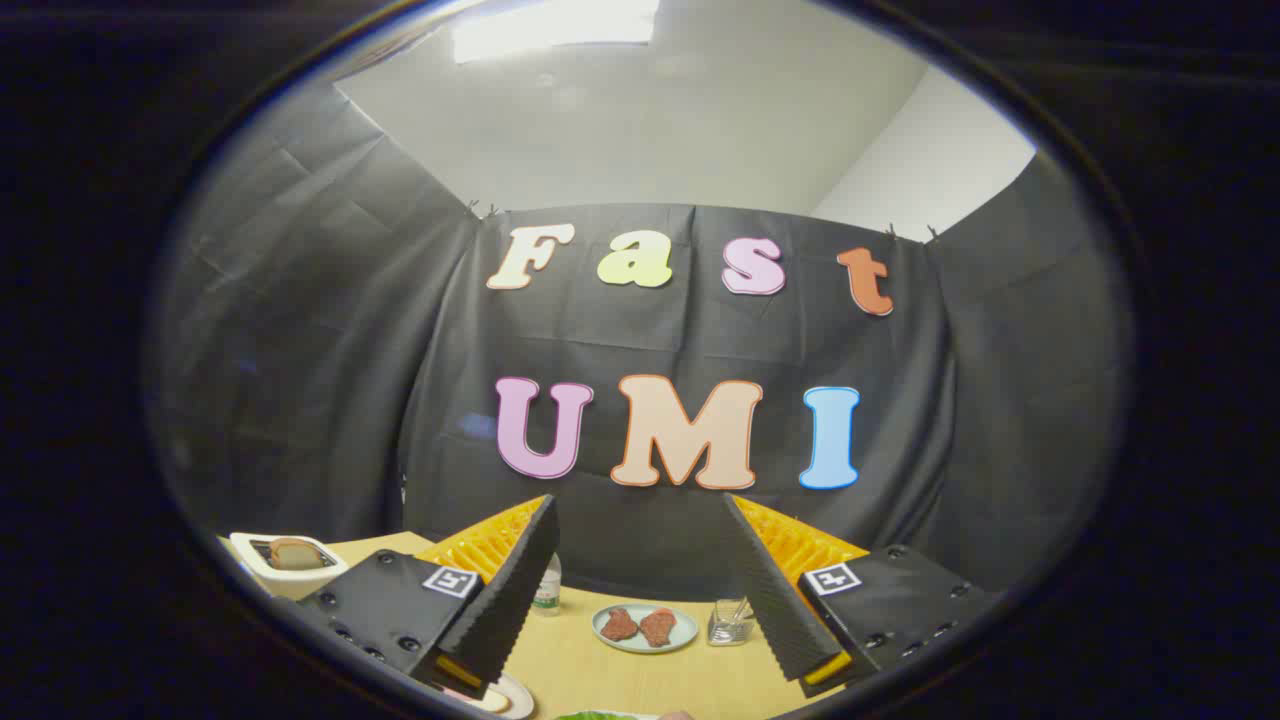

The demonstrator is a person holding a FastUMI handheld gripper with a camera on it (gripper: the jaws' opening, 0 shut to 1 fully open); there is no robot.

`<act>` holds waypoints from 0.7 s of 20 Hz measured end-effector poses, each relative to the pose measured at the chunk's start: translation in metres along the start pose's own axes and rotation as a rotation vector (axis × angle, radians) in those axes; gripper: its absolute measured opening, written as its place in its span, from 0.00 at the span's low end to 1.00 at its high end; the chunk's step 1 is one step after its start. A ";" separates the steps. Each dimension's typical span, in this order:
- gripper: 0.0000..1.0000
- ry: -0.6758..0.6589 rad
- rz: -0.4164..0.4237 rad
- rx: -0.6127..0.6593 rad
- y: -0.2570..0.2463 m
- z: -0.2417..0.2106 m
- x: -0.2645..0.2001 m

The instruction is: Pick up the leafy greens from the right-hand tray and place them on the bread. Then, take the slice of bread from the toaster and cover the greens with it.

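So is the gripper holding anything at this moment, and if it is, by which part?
Nothing is held. The gripper is open, its fingers spread wide with only the table and the plate of meat showing between them.

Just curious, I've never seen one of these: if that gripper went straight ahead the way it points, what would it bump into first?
Probably the black cloth wall. The open gripper points above the plate and glass, though depth is hard to judge.

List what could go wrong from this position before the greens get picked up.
1. The gripper is open and raised, with the greens barely in sight below the fingers; a blind descent may miss them.
2. The plate of meat, small glass and bottle stand just ahead and could get knocked.
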State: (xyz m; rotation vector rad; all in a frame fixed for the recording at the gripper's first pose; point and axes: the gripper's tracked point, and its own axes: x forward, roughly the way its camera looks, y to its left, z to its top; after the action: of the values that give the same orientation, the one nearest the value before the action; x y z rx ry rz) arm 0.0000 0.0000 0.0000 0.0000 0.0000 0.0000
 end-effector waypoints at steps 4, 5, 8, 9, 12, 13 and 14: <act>1.00 0.006 0.010 0.001 -0.003 -0.001 0.003; 1.00 0.009 0.015 -0.003 -0.002 -0.002 0.003; 1.00 0.017 0.027 -0.008 -0.001 -0.006 0.005; 1.00 0.020 0.030 -0.007 0.000 -0.006 0.005; 1.00 0.038 0.036 -0.009 -0.003 -0.015 0.007; 1.00 0.041 0.044 -0.011 -0.003 -0.017 0.008; 1.00 0.047 0.053 -0.016 -0.001 -0.021 0.009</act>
State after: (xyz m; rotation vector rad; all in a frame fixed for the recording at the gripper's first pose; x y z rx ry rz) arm 0.0090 -0.0013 -0.0209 -0.0161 0.0466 0.0529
